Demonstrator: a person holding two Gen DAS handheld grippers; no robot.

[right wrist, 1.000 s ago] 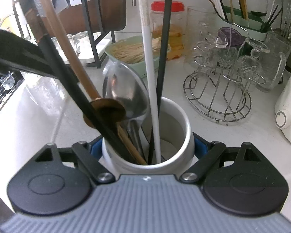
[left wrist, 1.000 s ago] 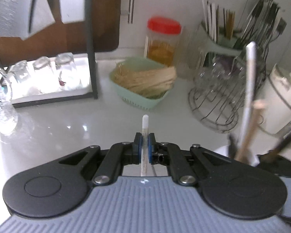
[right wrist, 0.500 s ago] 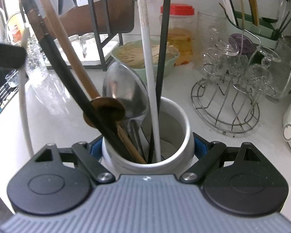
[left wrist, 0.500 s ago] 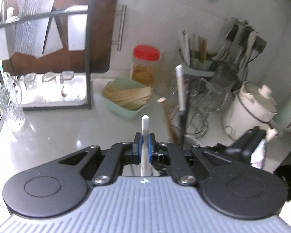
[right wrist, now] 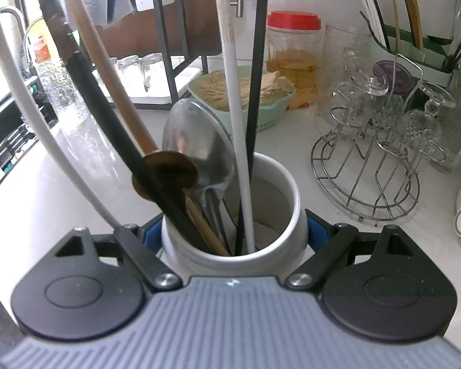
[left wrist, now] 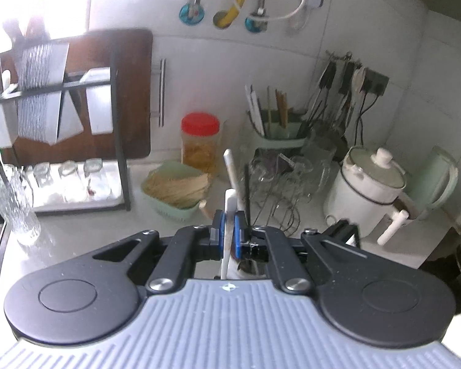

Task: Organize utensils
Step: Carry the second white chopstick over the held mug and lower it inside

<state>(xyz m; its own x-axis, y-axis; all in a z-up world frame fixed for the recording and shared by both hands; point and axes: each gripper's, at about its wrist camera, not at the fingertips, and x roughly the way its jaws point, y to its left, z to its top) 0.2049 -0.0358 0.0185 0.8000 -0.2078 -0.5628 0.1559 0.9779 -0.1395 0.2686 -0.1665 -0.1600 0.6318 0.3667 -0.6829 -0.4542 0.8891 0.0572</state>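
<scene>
The right gripper (right wrist: 234, 230) is clamped around a white ceramic utensil crock (right wrist: 287, 215); its blue pads press the crock's sides at 9 and 3 o'clock, so the jaws sit fairly wide but are definitely gripping. It's angled down at the counter (right wrist: 46, 196), looking straight into the crock's mouth. Inside: a metal spoon (right wrist: 199, 150) bowl-up, a wooden spoon (right wrist: 113, 83) leaning toward 10 o'clock, a black-handled tool (right wrist: 86, 73) beside it, and a white chopstick (right wrist: 235, 98) and a black chopstick (right wrist: 256, 70) standing nearly upright.

The left gripper (left wrist: 227, 235) has its jaws squeezed almost together, pinching a thin white utensil handle (left wrist: 229, 206) between the blue pads; its tip pokes up toward 12 o'clock. This gripper tilts down too, sitting above the crock. In the right view that white handle curves in from 10 o'clock, outside the crock.

Further back on the counter there's a green basket of wooden sticks (right wrist: 252, 92), a wire glass rack (right wrist: 372, 166) at 2 o'clock, and a red-lidded jar (right wrist: 292, 46). A white electric pot (left wrist: 365, 190) sits at 3 o'clock in the left view, with a dish rack (left wrist: 61, 86) at 10 o'clock.
</scene>
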